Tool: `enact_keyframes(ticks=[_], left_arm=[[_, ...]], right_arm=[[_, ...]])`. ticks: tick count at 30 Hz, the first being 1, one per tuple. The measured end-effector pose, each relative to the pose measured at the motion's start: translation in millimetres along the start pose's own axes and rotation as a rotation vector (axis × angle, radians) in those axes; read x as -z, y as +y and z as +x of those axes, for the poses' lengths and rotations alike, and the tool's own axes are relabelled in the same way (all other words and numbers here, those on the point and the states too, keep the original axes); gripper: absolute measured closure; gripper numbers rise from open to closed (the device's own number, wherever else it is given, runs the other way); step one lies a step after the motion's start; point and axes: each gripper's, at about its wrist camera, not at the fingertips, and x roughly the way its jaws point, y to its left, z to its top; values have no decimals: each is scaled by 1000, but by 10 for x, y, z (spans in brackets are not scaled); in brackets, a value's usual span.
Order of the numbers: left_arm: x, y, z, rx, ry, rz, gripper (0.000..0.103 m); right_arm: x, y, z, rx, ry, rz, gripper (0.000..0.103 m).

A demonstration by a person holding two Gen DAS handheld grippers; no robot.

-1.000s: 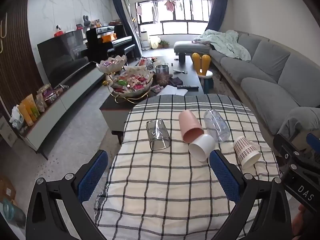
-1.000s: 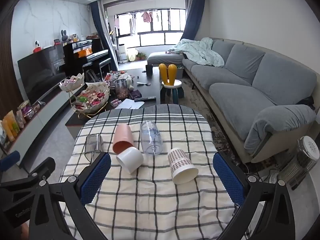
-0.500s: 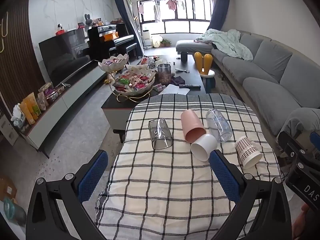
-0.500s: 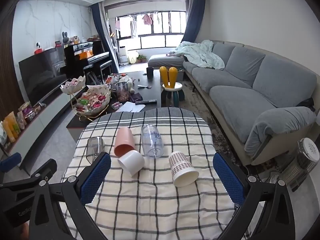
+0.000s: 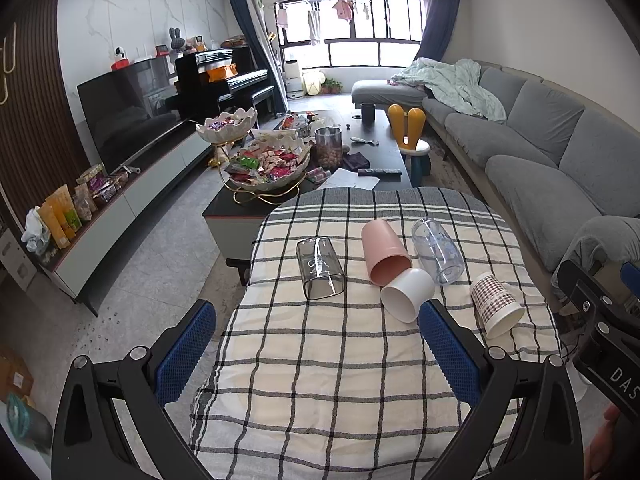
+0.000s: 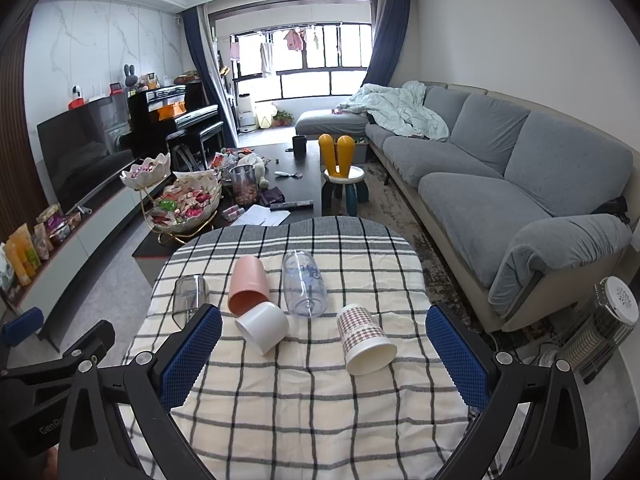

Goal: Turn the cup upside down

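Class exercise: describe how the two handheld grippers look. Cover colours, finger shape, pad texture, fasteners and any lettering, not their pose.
Both the left gripper and the right gripper have matte black angular frames with triangular cut-outs and silver screws. Their fingers carry bright blue pads with a fine diamond-grid texture. White lettering is partly visible on each body: "DAS" on the right one, "GenR" on the left.

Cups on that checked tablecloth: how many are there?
5, all lying on their sides: a smoky glass cup at the left, a pink cup, a white cup touching it, a clear cup, and a patterned paper cup at the right.
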Motion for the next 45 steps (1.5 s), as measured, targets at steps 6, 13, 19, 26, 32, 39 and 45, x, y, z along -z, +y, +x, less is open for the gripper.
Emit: enact_keyframes(ticks=[6,13,19,26,32,39,45], left_arm=[[0,-3,7,0,0,-1,0],[1,1,5,-1,-1,-1,0],[1,11,13,-1,-3,0,0],[2,13,13,-3,-4,0,0],[-3,20,11,0,-3,0,0],[-5,19,11,-1,-2,0,0],[-4,23,10,0,-2,0,0]], right_arm=[[7,2,1,0,-2,-1,1],[9,1,3,0,-1,0,1],[10,2,6,0,-1,0,1],[12,2,6,-1,-2,1,1],[12,1,7,-1,0,1,1],[14,3,11,0,0,0,1],[14,2,12,-1,1,1,1]])
